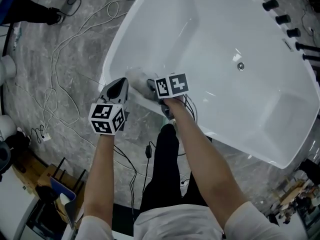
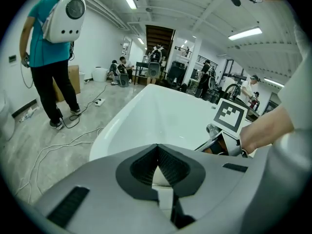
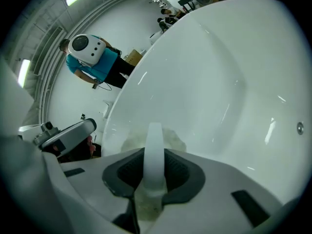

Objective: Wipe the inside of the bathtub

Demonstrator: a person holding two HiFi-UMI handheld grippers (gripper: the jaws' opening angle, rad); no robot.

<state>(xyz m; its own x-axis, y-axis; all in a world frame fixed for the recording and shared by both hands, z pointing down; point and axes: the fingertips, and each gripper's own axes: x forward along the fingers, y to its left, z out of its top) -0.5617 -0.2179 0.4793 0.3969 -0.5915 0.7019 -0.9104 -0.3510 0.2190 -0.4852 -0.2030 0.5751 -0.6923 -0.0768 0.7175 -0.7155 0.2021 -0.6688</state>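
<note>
The left tongs (image 1: 120,85) hang just outside the bathtub's (image 1: 165,29) near-left rim, pressed together with nothing between them; the left gripper view shows the ribbed pads meeting at the tips. Just beside them, further over the rim, the right tongs (image 1: 150,85) are pinching a pale wiping pad (image 1: 135,76) by a white band that stands up between the jaws in the right gripper view. The pad itself lies against the tub's curved inner wall, at the end well away from the drain (image 1: 240,66).

The pad looks soft and light, so it will probably squash and fold under pressure. The band seems the right place to grip it. The tub's glossy wall looks slippery, so a firm, flat press should stop the pad skating.
</note>
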